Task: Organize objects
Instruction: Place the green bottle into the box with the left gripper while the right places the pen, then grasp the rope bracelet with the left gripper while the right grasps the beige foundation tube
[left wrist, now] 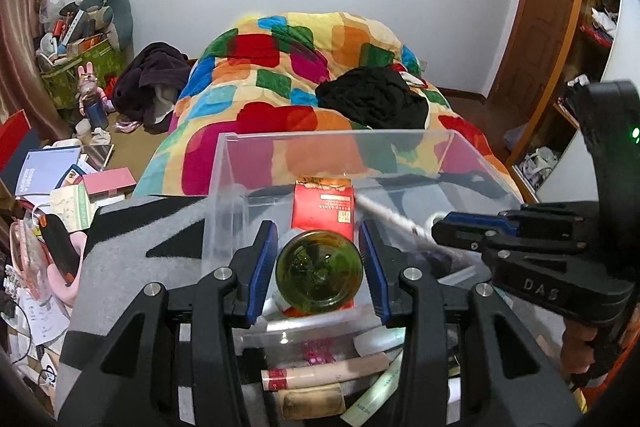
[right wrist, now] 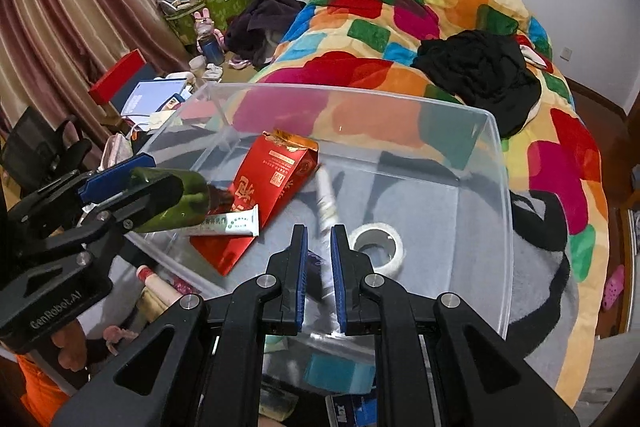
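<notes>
A clear plastic bin (left wrist: 340,137) (right wrist: 496,147) sits on a grey and black blanket. In it lie a red packet (left wrist: 323,205) (right wrist: 276,179), a white and green tube (right wrist: 228,225) and a roll of tape (right wrist: 378,247). My left gripper (left wrist: 318,231) (right wrist: 160,177) is shut on a round green bottle (left wrist: 319,271) (right wrist: 180,201), held over the bin's near left side above the red packet. My right gripper (right wrist: 319,229) (left wrist: 436,227) is shut on a slim white tube (right wrist: 326,195) (left wrist: 384,217), which points down into the bin beside the tape.
Loose tubes and small packs (left wrist: 320,373) lie in front of the bin. A bed with a colourful quilt (left wrist: 280,67) and a black garment (left wrist: 372,97) lies behind it. Books and boxes (left wrist: 52,171) crowd the left. Wooden shelves (left wrist: 580,67) stand to the right.
</notes>
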Demonstrator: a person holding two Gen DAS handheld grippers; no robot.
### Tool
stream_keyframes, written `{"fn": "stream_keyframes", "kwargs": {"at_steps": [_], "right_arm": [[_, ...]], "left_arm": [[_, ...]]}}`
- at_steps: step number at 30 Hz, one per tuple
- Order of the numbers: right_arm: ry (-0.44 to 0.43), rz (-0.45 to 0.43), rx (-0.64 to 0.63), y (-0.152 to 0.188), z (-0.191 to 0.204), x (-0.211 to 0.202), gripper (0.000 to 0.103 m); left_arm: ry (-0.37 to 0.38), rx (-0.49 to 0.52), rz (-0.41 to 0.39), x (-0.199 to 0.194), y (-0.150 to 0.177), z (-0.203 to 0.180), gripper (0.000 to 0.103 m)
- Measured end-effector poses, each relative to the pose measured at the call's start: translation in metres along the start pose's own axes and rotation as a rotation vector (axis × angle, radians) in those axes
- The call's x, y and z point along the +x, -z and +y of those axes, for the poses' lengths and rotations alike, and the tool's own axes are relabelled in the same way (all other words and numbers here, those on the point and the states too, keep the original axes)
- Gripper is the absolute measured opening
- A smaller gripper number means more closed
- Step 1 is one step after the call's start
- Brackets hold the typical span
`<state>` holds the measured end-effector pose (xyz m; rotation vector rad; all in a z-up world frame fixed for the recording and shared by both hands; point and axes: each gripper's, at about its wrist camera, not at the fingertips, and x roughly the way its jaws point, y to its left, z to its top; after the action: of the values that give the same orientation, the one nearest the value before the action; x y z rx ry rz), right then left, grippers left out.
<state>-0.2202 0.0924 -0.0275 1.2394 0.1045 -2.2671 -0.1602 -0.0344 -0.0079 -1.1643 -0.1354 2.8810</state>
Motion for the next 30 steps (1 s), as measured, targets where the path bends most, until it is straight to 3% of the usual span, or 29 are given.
{"fn": "stream_keyframes", "kwargs": {"at_steps": [2, 8, 10, 12, 16, 21, 30], "right_arm": [[0.002, -0.008, 0.001, 0.001, 0.000, -0.006, 0.014], [0.009, -0.084, -0.011, 0.010, 0.003, -0.039, 0.035], [0.010, -0.108, -0.015, 0.014, 0.004, -0.051, 0.042], [0.008, -0.125, -0.019, 0.021, 0.004, -0.063, 0.047], [-0.003, -0.143, -0.019, 0.035, 0.004, -0.079, 0.059], [-0.004, -0.131, -0.032, 0.056, 0.003, -0.087, 0.060], [0.003, -0.011, -0.087, 0.102, 0.006, -0.068, 0.065]], "left_arm": [[0.008, 0.004, -0.001, -0.004, 0.001, -0.002, 0.046], [0.014, 0.013, -0.046, -0.029, 0.005, -0.004, 0.070], [0.011, 0.006, -0.057, -0.038, 0.006, -0.003, 0.086], [0.006, -0.002, -0.071, -0.049, 0.010, 0.001, 0.093], [-0.016, 0.012, -0.067, -0.063, 0.022, 0.008, 0.096], [-0.029, 0.034, -0.014, -0.066, 0.046, 0.015, 0.096], [-0.050, 0.038, 0.101, -0.059, 0.103, 0.027, 0.096]]}}
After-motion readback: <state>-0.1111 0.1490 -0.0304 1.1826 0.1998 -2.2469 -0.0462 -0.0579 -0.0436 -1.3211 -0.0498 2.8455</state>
